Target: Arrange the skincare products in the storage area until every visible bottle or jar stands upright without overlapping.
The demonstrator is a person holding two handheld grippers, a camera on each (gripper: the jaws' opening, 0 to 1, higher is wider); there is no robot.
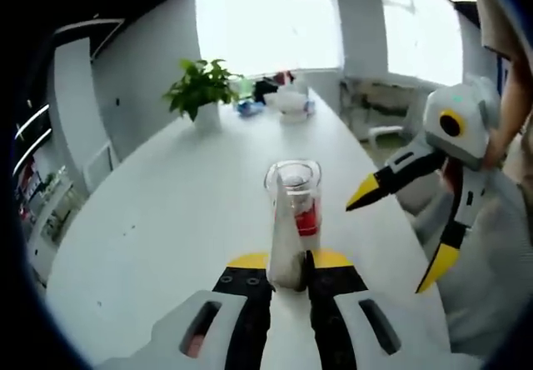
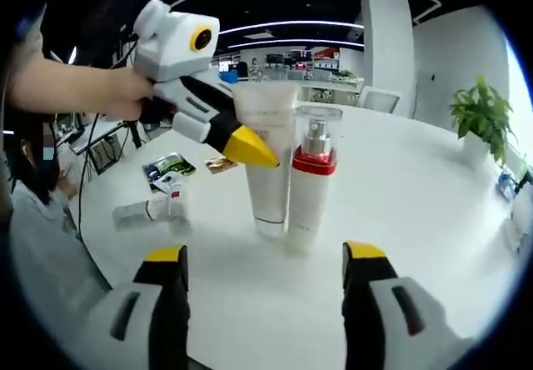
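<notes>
In the left gripper view, the left gripper (image 1: 289,272) stands closest, its yellow-tipped fingers (image 1: 246,261) closed on the flat crimped end of a white tube (image 1: 286,245), which stands upright on the white surface (image 1: 166,220). Directly behind the tube, and partly hidden by it, stands a pump bottle (image 1: 305,199) with a red collar and a clear cap. To the right of these, the right gripper (image 1: 398,235) hangs in the air with its fingers spread wide and nothing between them, held by a person's hand (image 1: 510,112) near the surface's right edge. At the far end of the surface stand a potted plant (image 1: 201,91) and a cluster of small items (image 1: 283,99) too blurred to identify.

In the right gripper view, the right gripper (image 2: 264,263) shows its own two fingers (image 2: 166,257) rising well apart, empty, above the bare near part of the surface (image 2: 416,195). Beyond them the pump bottle (image 2: 311,178) stands upright, just beside the white tube (image 2: 266,157) at its left; whether the two touch cannot be told. The left gripper (image 2: 246,147) reaches in from the left, its yellow tip against the tube's upper part. Further left, near the surface's edge, a small tube with a red band (image 2: 154,210) lies on its side, with flat sachets (image 2: 171,170) beyond it. The potted plant (image 2: 481,116) stands toward the far right.
</notes>
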